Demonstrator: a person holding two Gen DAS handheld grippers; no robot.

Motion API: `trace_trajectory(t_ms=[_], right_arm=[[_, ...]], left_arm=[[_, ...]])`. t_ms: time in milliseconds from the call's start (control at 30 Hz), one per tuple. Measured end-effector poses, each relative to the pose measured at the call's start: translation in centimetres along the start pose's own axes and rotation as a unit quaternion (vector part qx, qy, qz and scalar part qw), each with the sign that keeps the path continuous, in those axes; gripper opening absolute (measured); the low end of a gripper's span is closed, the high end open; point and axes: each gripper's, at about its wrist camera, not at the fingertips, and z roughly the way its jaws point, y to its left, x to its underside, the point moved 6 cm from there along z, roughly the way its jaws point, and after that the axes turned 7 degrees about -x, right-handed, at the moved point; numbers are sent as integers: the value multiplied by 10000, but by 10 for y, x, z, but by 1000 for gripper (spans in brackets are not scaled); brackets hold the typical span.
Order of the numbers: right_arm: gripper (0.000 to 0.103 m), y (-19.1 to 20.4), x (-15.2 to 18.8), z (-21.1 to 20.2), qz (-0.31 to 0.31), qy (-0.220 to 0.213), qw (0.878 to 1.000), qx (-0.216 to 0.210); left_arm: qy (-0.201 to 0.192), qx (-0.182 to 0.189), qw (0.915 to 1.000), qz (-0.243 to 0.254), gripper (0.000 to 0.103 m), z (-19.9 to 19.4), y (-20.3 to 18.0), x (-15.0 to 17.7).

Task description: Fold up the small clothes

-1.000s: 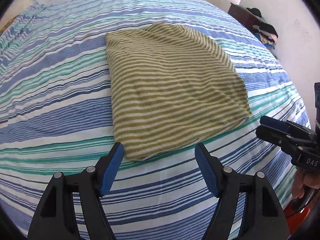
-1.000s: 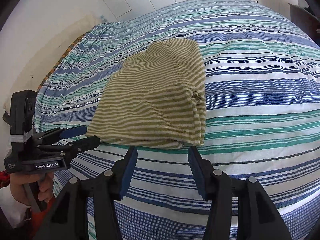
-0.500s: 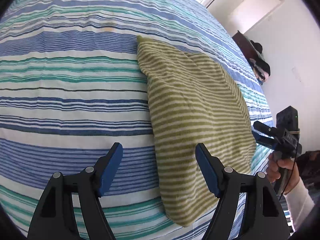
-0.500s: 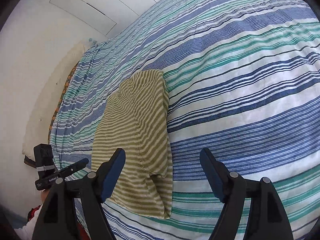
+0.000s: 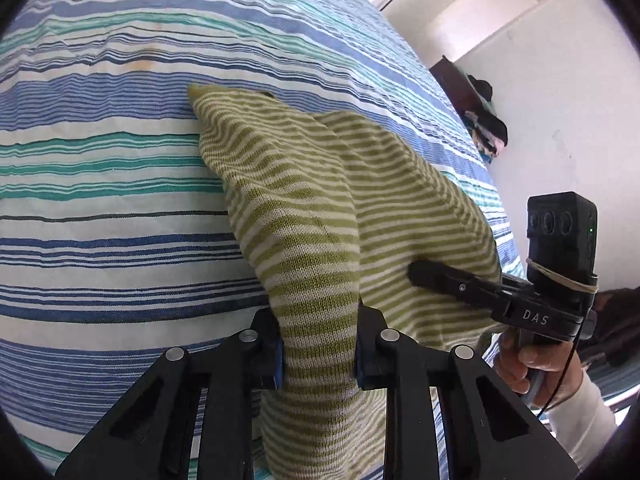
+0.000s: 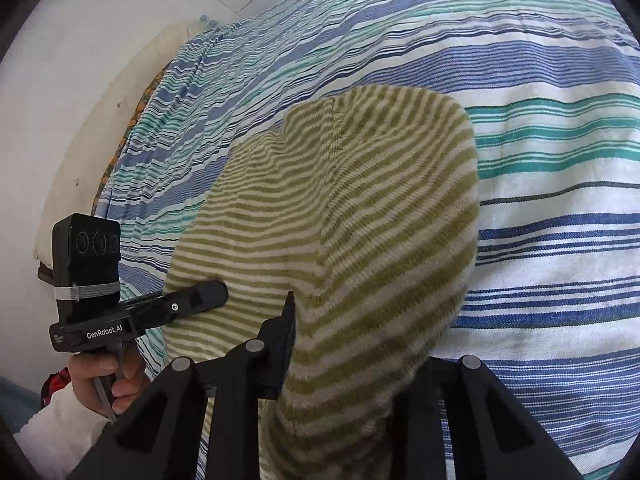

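Garment: green-and-cream striped knit top (image 5: 400,208), already folded into a compact panel, lying on the striped bedsheet (image 5: 100,208); its near edge is lifted, the far end at 12 o'clock rests on the bed.
Left gripper (image 5: 318,354): clenched on the near left corner; fabric bunched between the blue pads and hanging below them.
Right gripper (image 6: 352,360): closed over the near right corner; cloth drapes across the right finger and hides it, so the depth of bite cannot be judged.
Cross-check: in the left wrist view the right gripper's finger lies on the cloth at 3 o'clock; in the right wrist view the left gripper sits at 9 o'clock on the same edge.
Risk 1: only the upper layers may be pinched; lower layers could drop out and undo the earlier folds.
Risk 2: uneven lift between the two corners could skew the fold line.
Risk 3: knit stretches under pull; the far end could drag across the sheet instead of pivoting.
Risk 4: a ridge runs lengthwise between the corners; it could set as a crease.
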Motion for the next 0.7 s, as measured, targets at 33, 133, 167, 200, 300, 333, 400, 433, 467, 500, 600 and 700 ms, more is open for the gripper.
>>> trace_trajectory(t_ms=[33, 133, 167, 200, 300, 333, 400, 433, 467, 500, 600, 700], right_arm=[[23, 9, 2, -4, -149, -16, 9999, 61], [22, 34, 8, -16, -424, -72, 9990, 119], [22, 44, 9, -19, -491, -84, 9987, 117], [22, 52, 11, -23, -545, -97, 9984, 91], [22, 80, 15, -38, -777, -136, 9969, -9], [22, 91, 16, -42, -876, -144, 9960, -42], [22, 113, 16, -47, -1045, -146, 9944, -110], [22, 124, 16, -49, -1124, -159, 9934, -140], [22, 136, 15, -50, -1197, -171, 9925, -175], [22, 147, 15, -51, -1270, -187, 9915, -201], [22, 183, 9, -50, -1534, -281, 9874, -249], [22, 218, -2, -45, -1771, -388, 9827, -372]], left_arm=[[-52, 5, 10000, 14, 23, -8, -4, 1], [-204, 81, 9998, 10, 23, -36, -13, 5], [-240, 104, 9997, 12, 23, -46, -14, 7], [-288, 129, 9995, 20, 23, -57, -14, 8], [-417, 154, 9990, 78, 23, -91, -9, 10], [-453, 166, 9988, 76, 23, -101, -7, 11], [-531, 168, 9984, 68, 23, -120, -2, 12], [-578, 157, 9982, 63, 23, -130, -1, 12], [-625, 145, 9979, 68, 23, -140, 1, 12], [-685, 122, 9976, 73, 23, -151, 5, 11], [-875, 33, 9961, 114, 23, -181, 16, 3], [-1124, -155, 9934, 180, 24, -211, 32, -7]])
